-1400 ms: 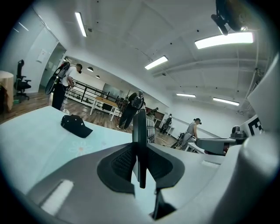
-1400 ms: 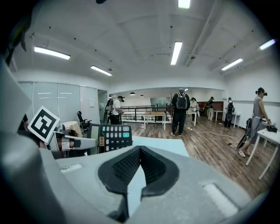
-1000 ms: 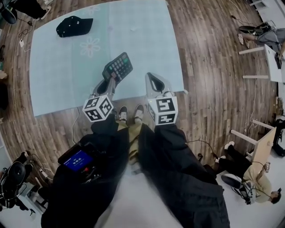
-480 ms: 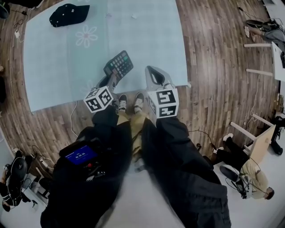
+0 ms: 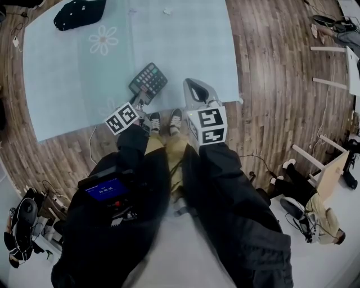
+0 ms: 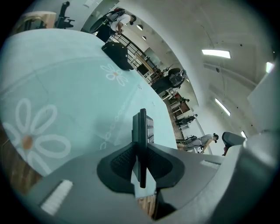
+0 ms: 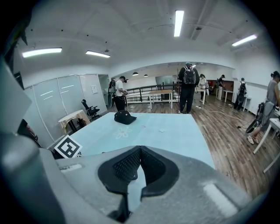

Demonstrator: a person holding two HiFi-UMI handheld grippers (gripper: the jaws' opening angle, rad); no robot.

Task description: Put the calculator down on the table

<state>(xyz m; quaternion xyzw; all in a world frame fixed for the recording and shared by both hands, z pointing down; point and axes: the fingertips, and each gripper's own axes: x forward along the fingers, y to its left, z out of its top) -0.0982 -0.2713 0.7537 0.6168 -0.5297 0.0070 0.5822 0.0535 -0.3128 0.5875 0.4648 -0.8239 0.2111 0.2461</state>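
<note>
The left claw (image 6: 141, 153) is clenched on the calculator (image 6: 148, 129). Its two black pads squeeze the thin calculator from both sides. The calculator sticks out past the claw tips. From the head view, the calculator's buttons face up and it is tilted. It is over the near part of the light blue table (image 5: 185, 45), close to the table's front edge. I cannot tell if it touches the table.

The right claw (image 7: 140, 151) is clenched with nothing in it. Its black tips meet, and only the blue table shows through the small gap under them. It is just to the right of the left claw, near the same table edge.

A white flower (image 5: 103, 40) is drawn on the table top. A black cap (image 5: 79, 12) lies at the far left corner, well apart from the calculator.

The person's two shoes (image 5: 154, 121) stand on the brown wooden floor (image 5: 270, 84) right by the table. Some people (image 7: 189, 87) stand far off in the room.
</note>
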